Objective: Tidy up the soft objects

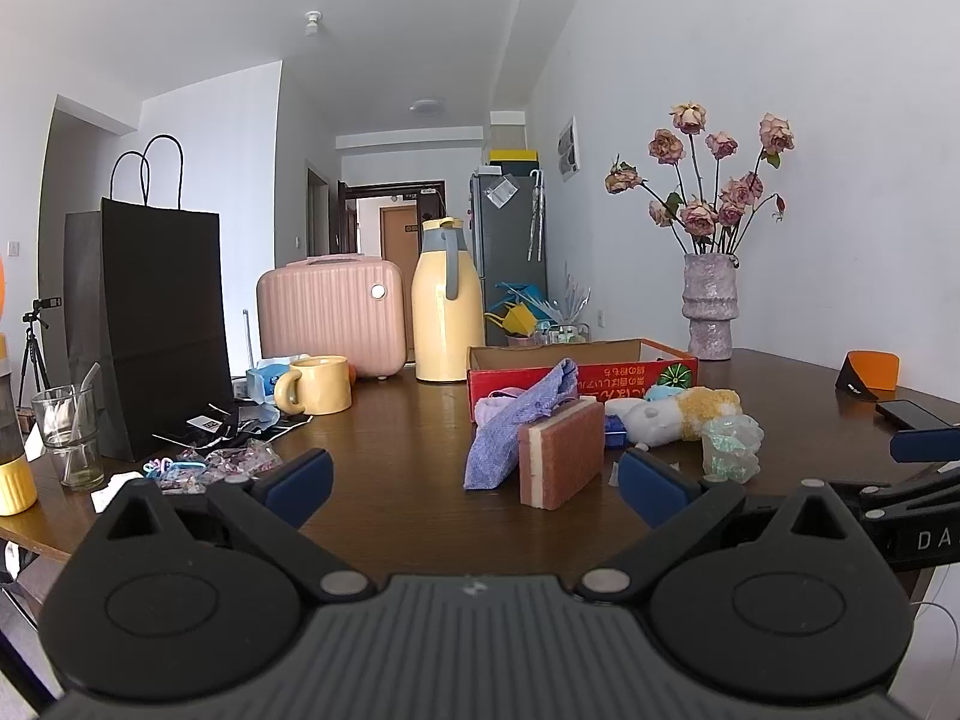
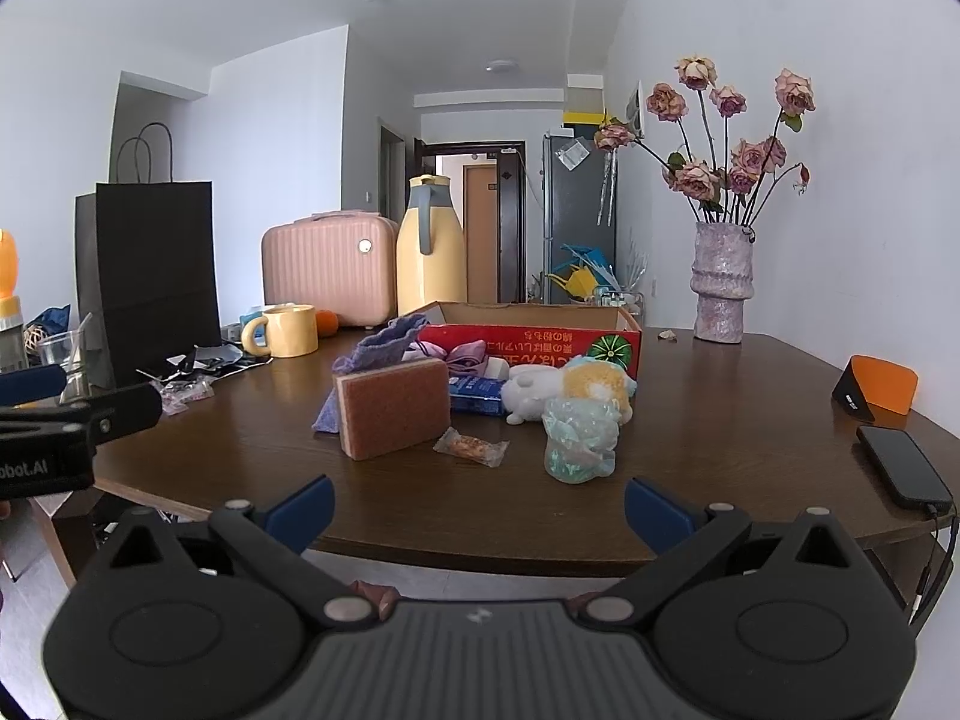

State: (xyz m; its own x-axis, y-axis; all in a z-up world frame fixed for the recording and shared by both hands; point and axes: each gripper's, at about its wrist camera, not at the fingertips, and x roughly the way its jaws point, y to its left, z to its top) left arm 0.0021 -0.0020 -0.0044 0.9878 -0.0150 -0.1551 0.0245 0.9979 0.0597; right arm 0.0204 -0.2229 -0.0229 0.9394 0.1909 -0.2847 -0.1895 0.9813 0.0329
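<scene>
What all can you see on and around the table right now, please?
sponge: 1, brown and yellow, on edge, table centre
cloth: 1, blue, draped behind sponge
plush: 1, white and yellow, before box
bubble wrap: 1 wad, pale green, near plush
snack: 1, clear wrapper, right of sponge
box: 1, red, open
mug: 1, yellow, left
jug: 1, yellow, rear
case: 1, pink, rear
bag: 1, black, left
vase: 1, purple, with roses
phone: 1, black, right edge
left gripper: open
right gripper: open
</scene>
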